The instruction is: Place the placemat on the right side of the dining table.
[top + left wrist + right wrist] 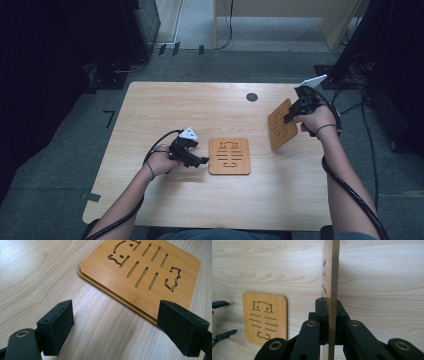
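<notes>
We've got the right tool (289,116) clamped tight on one wooden coaster (281,125), held edge-up off the worktop (165,105), probably heading for the coaster stack (229,156). The left tool (202,161) sits wide open, empty, stack just ahead of it. Nothing in between blocks the way.

wooden table (150,115) — stacked coasters (229,156) flat

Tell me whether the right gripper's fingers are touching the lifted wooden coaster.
Touching. The right gripper view shows the right gripper with both fingers pressed flat against the faces of the wooden coaster, which stands edge-on between them with no gap.
</notes>
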Tool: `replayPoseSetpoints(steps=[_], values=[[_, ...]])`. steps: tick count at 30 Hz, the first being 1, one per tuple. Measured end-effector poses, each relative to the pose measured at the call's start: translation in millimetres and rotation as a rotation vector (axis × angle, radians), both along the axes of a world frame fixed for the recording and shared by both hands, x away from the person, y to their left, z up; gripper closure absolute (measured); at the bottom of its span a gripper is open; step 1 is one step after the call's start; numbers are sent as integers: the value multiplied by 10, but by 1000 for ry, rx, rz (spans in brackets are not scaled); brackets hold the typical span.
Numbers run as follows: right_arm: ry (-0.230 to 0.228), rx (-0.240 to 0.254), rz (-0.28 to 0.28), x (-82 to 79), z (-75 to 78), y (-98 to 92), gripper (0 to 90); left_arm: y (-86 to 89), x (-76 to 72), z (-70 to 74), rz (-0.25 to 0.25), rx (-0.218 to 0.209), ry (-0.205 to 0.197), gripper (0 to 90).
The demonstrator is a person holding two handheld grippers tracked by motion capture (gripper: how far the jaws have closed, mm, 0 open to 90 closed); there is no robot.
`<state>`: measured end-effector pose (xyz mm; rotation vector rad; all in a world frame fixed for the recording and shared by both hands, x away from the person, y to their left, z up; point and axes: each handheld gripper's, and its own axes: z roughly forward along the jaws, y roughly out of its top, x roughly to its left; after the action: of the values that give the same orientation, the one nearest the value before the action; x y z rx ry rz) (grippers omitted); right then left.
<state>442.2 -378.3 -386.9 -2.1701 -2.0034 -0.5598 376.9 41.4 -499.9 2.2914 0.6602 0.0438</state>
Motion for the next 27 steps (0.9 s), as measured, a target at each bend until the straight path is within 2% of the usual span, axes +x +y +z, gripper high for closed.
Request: replayPoseSetpoints(steps=[10, 14, 19, 27], values=[[7, 13, -53, 172, -6, -128, 874, 10, 0, 4, 1, -1, -1, 134], [17, 0, -79, 269, -37, -190, 875, 6, 3, 0, 0, -2, -1, 134], [1, 21, -114, 336, -49, -256, 875, -4, 7, -2, -2, 5, -3, 135], [6, 22, -124, 414, -79, -288, 875, -10, 4, -9, -7, 7, -4, 134]])
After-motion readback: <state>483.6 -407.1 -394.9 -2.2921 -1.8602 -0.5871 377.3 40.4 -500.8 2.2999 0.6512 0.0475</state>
